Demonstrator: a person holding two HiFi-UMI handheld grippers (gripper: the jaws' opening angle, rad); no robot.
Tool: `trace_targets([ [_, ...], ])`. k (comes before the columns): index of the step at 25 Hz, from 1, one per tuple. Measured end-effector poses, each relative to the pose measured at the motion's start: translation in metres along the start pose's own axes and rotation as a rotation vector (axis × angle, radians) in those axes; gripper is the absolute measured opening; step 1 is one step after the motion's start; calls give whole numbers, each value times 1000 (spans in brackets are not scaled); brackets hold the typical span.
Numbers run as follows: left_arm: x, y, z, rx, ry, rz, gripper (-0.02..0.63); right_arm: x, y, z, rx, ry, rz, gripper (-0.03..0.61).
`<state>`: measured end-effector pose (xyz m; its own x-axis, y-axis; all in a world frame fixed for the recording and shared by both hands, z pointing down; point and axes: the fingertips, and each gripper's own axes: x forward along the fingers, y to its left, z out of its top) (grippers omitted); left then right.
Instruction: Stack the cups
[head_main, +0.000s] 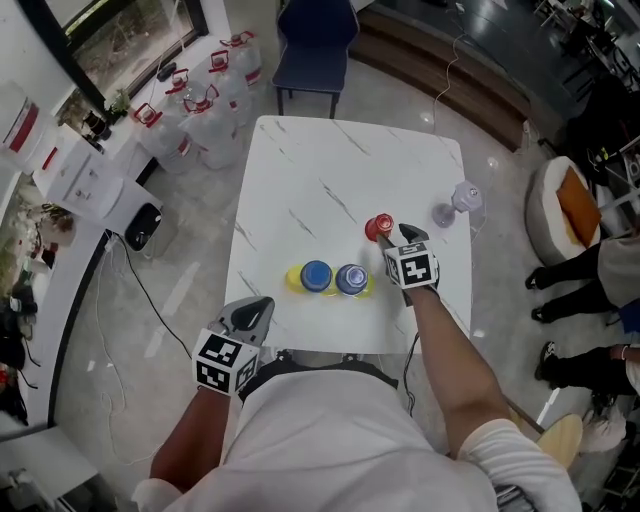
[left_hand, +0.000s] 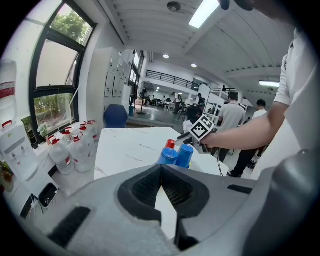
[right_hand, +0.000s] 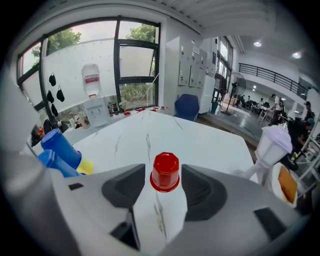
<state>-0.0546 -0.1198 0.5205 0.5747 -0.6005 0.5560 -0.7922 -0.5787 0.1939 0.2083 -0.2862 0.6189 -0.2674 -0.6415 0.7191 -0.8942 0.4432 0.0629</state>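
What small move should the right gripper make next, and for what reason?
Probably it should ease forward slightly and close on the red cup. The cup stands upside down on the table, right between the open jaws of the right gripper, but the pads do not press on it yet, and it sits near their tips, so a slightly deeper hold seems safer.

Blue chair (head_main: 316, 40) stands beyond white marble table (head_main: 330, 180).
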Motion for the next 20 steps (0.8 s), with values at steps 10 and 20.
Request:
trace_targets([
  [10,-17,14,-11,-40,1,64,8,36,-4,-7,38,66,-2,242],
  [20,-5,14,3,-9,-18,6,8,-24,10,38,17,-54,13,215],
])
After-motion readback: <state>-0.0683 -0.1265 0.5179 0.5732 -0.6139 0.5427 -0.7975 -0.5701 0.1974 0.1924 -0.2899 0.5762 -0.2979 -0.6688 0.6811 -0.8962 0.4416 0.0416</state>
